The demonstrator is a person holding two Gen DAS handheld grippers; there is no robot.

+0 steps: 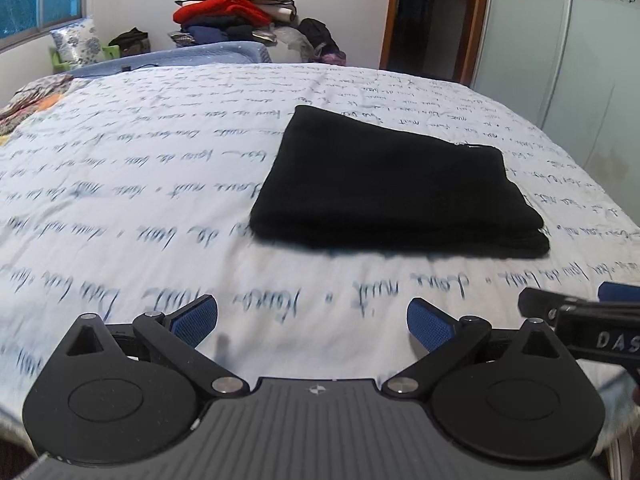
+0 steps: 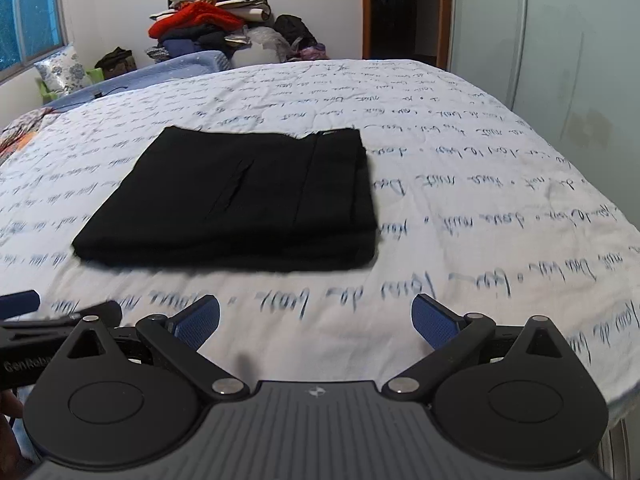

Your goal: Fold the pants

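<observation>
Black pants (image 1: pixel 392 188) lie folded into a flat rectangle on the white bedspread with blue script (image 1: pixel 140 184). In the right wrist view the pants (image 2: pixel 240 204) sit ahead and to the left. My left gripper (image 1: pixel 312 320) is open and empty, above the bed's near edge, short of the pants. My right gripper (image 2: pixel 316 322) is open and empty, also short of the pants. The right gripper shows at the right edge of the left wrist view (image 1: pixel 580 312); the left gripper shows at the left edge of the right wrist view (image 2: pixel 60 312).
A pile of clothes (image 1: pixel 236 12) stands beyond the far end of the bed, with a floral pillow (image 1: pixel 76 42) under the window. A dark doorway (image 1: pixel 436 16) and a frosted wardrobe door (image 1: pixel 560 60) are on the right. A patterned cloth (image 1: pixel 28 100) lies at the bed's left.
</observation>
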